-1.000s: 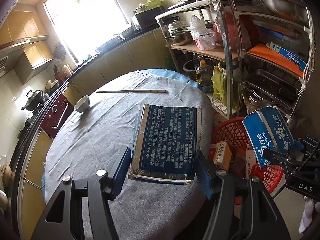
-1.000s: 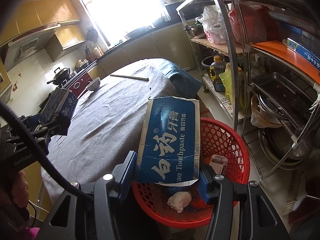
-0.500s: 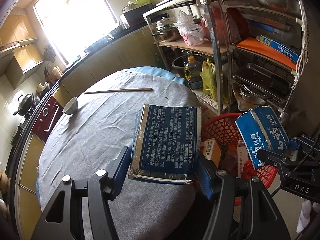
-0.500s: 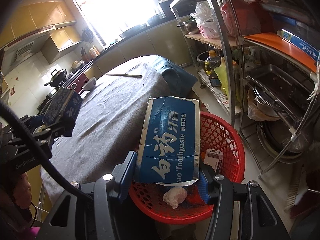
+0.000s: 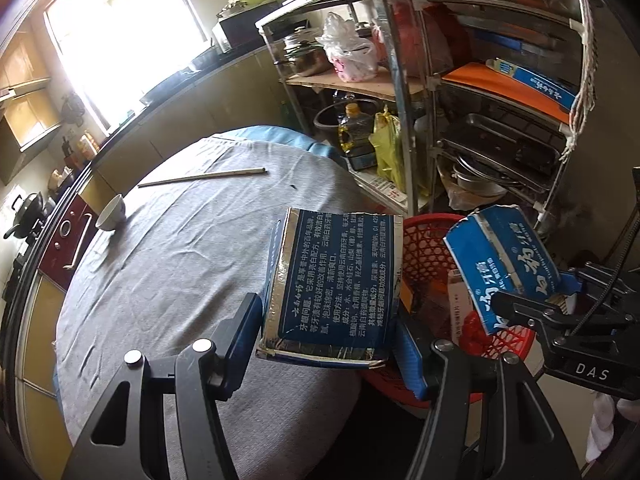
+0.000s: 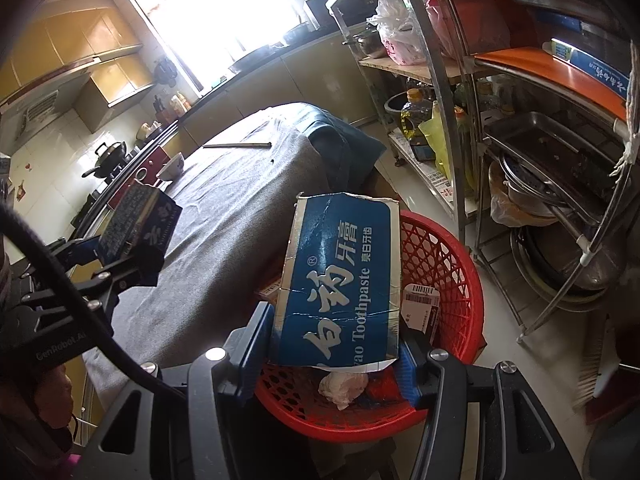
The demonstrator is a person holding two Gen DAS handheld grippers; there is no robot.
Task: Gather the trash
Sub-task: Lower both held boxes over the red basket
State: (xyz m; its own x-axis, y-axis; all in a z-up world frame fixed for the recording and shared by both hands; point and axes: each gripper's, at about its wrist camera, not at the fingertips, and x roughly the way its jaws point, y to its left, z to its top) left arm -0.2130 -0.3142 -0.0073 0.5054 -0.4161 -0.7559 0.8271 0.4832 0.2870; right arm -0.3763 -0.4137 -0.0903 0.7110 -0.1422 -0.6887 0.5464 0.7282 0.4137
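Two torn toothpaste box pieces held at the red basket

The right gripper [image 6: 334, 354] clamps a blue toothpaste box piece [image 6: 340, 280] directly over the red trash basket [image 6: 448, 264], which holds cartons and a crumpled tissue [image 6: 344, 388]. The left gripper [image 5: 326, 340] clamps a dark text-covered box piece [image 5: 336, 280] over the edge of the grey-clothed table [image 5: 192, 264], beside the basket.

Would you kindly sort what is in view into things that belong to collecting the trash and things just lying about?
Belongs to the job:
- dark blue carton piece in the left hand-held gripper
- toothpaste carton piece in the right hand-held gripper
- red basket

Just lying about:
- chopsticks
- small bowl
- oil bottle
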